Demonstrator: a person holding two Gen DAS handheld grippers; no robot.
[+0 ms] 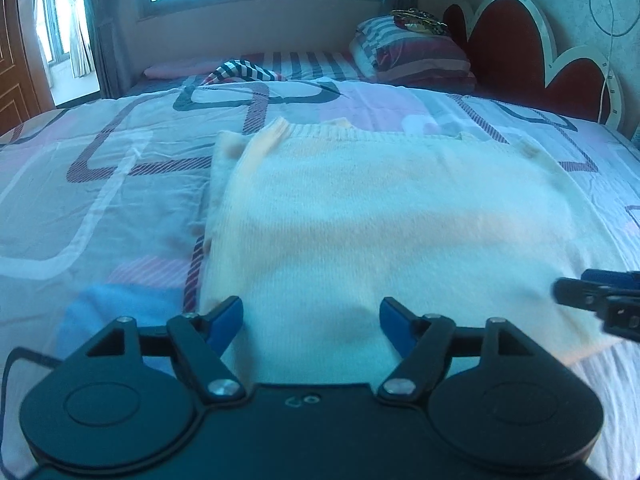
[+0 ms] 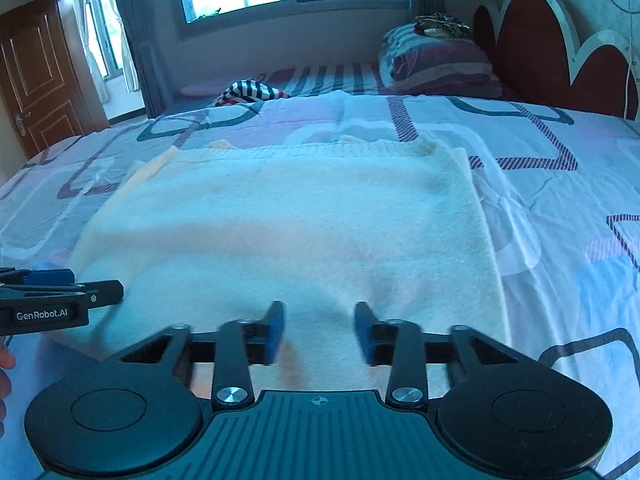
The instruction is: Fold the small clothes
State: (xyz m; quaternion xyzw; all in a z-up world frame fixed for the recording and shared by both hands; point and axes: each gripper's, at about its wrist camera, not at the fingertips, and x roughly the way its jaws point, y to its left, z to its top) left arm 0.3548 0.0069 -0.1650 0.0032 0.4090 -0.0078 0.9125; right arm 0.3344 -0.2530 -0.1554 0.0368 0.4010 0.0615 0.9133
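A cream knitted sweater (image 1: 380, 216) lies folded flat on the patterned bedsheet (image 1: 100, 184), ribbed edge at the far side. My left gripper (image 1: 311, 320) hangs over the sweater's near left part, its blue pads wide apart with nothing between them. In the right wrist view the same sweater (image 2: 280, 224) fills the middle. My right gripper (image 2: 319, 332) is over its near edge, blue pads apart, only cloth below them. Each gripper shows in the other's view: the right gripper (image 1: 600, 300) at the right edge, the left gripper (image 2: 60, 300) at the left edge.
A striped garment (image 1: 240, 72) lies at the far side of the bed. Striped pillows (image 1: 416, 56) are stacked by the red and white headboard (image 1: 520, 40). A window and curtains are behind, a wooden door (image 2: 36, 76) at the left. Part of a hand (image 2: 4, 364) shows at the left edge.
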